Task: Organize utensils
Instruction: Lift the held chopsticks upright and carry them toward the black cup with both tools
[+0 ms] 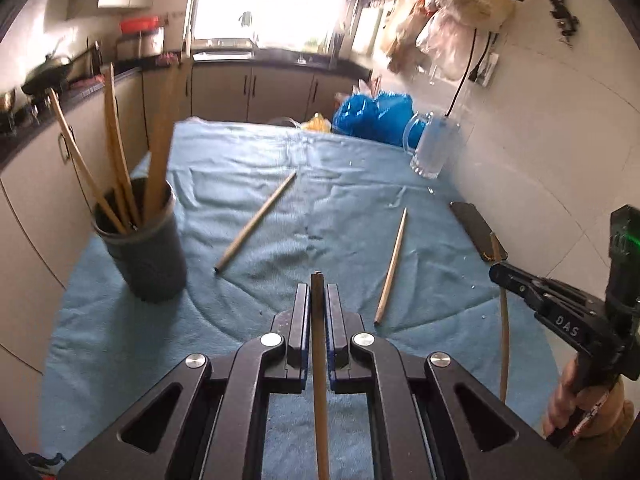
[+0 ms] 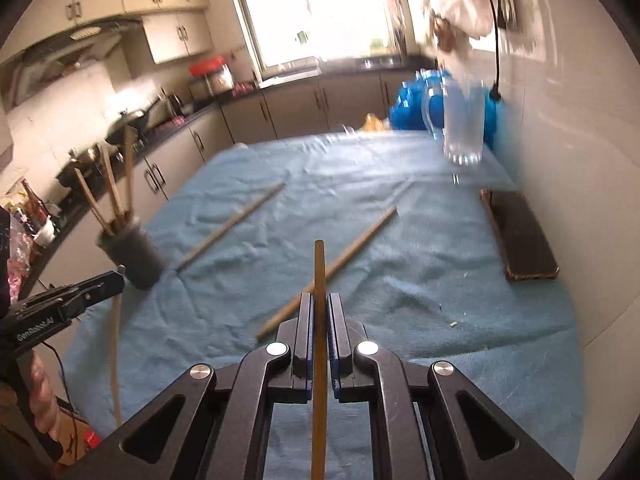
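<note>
The task looks partly done. At the left of the left wrist view, the dark holder point(image 1: 142, 240) on the blue-covered table point(image 1: 340, 208) already has several chopsticks standing in it. Two loose chopsticks point(image 1: 256, 222) point(image 1: 391, 266) lie on the cloth mid-frame, well apart. The left gripper point(image 1: 318, 292) is clamped on one chopstick point(image 1: 320, 380) at bottom centre; the right gripper point(image 2: 319, 304) pinches another chopstick point(image 2: 319, 360). Both await dropping into the holder; two more wait after them.
</note>
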